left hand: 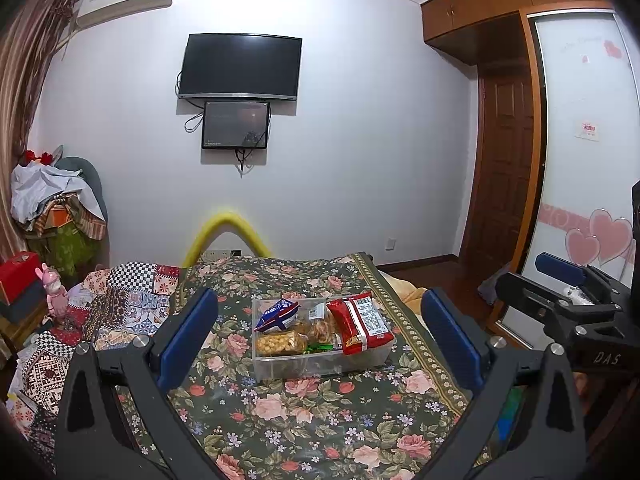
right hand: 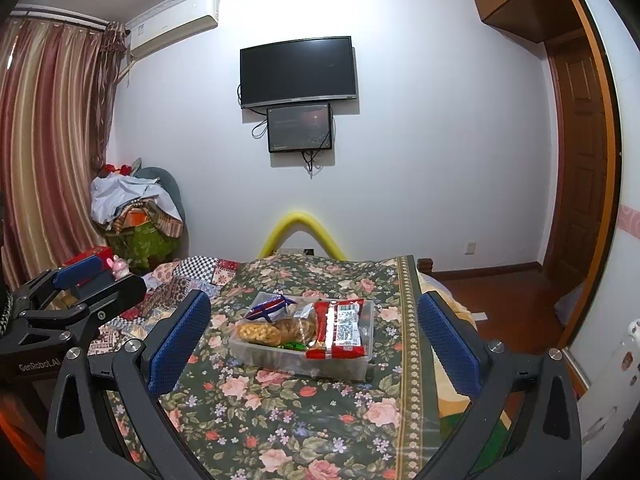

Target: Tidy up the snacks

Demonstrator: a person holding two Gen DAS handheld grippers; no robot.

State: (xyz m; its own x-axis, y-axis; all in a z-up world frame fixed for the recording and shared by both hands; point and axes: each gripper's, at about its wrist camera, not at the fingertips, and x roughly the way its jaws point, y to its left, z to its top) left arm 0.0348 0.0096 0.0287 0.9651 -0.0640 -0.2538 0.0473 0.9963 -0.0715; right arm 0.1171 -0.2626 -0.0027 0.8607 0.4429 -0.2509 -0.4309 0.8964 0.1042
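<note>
Your left gripper [left hand: 320, 340] and right gripper [right hand: 314, 340] both hang spread wide and empty above the near part of the floral bedspread [left hand: 304, 420]. Ahead, toward the spread's middle and closer to its right border, sits the clear plastic bin [left hand: 320, 364] with the snacks already inside. The red packet [left hand: 362, 322] lies propped over the bin's right rim; it looks light and slick, so pinch a crimped end seam, not the crinkly belly. The yellow puffs bag [left hand: 280, 342] and blue packet [left hand: 278, 314] will likely crush easily. A green wrapper and brown pastries beneath are half buried and hard to identify.
</note>
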